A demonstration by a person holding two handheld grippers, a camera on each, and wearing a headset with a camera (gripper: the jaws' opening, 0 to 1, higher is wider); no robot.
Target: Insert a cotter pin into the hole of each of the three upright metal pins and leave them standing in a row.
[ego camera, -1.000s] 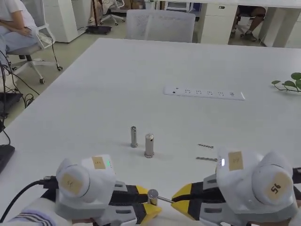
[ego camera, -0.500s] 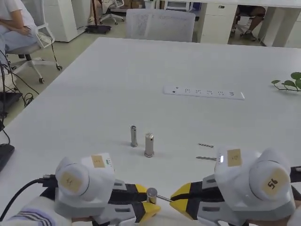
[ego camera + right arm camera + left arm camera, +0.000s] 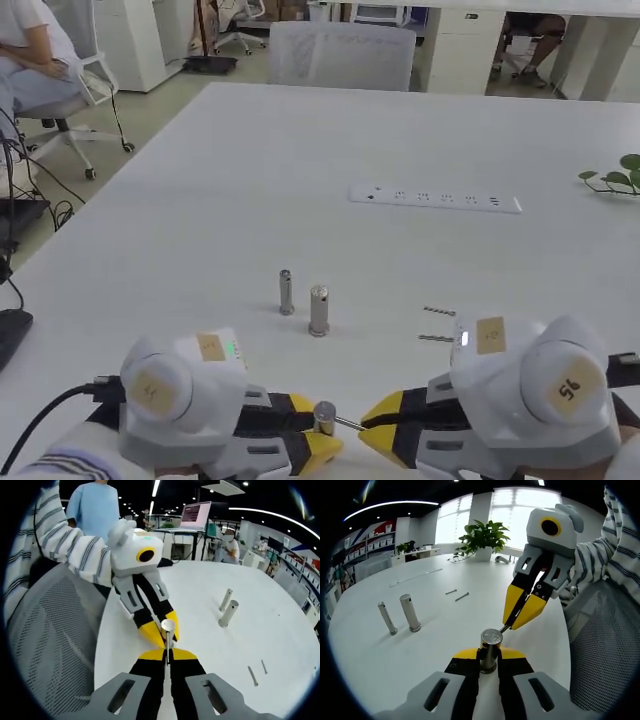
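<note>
Right tongs come up from below, yellow tips pinched on a thin cotter pin whose end meets the head of a metal pin gripped by the left tongs; two more metal pins stand side by side on the white counter, with two loose cotter pins lying apart from them.

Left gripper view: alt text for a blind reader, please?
The left gripper clamps an upright metal pin; the right gripper holds a cotter pin against its head. Two more metal pins and two loose cotter pins sit on the table.
</note>
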